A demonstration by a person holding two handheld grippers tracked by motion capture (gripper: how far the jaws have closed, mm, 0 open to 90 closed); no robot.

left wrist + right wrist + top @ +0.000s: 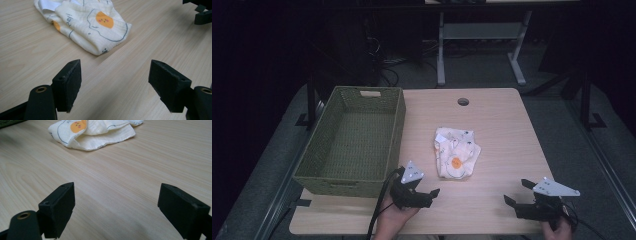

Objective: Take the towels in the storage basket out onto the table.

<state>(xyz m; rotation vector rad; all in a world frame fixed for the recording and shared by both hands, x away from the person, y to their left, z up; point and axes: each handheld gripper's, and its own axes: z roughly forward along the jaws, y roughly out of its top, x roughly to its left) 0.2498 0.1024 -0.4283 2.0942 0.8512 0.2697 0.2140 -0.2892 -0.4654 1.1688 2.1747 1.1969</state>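
Folded cloth [455,153], cream w/ orange-yolk egg print, lies mid-desk [492,120], slightly toward the near edge. Green woven basket [354,142] sits along desk's left edge. Left gripper [424,190] is near the near edge, just beside basket's near right corner, jaws spread wide w/ nothing between. Right gripper [517,192] is by near right corner, jaws likewise apart, nothing held. Both are well apart from cloth.
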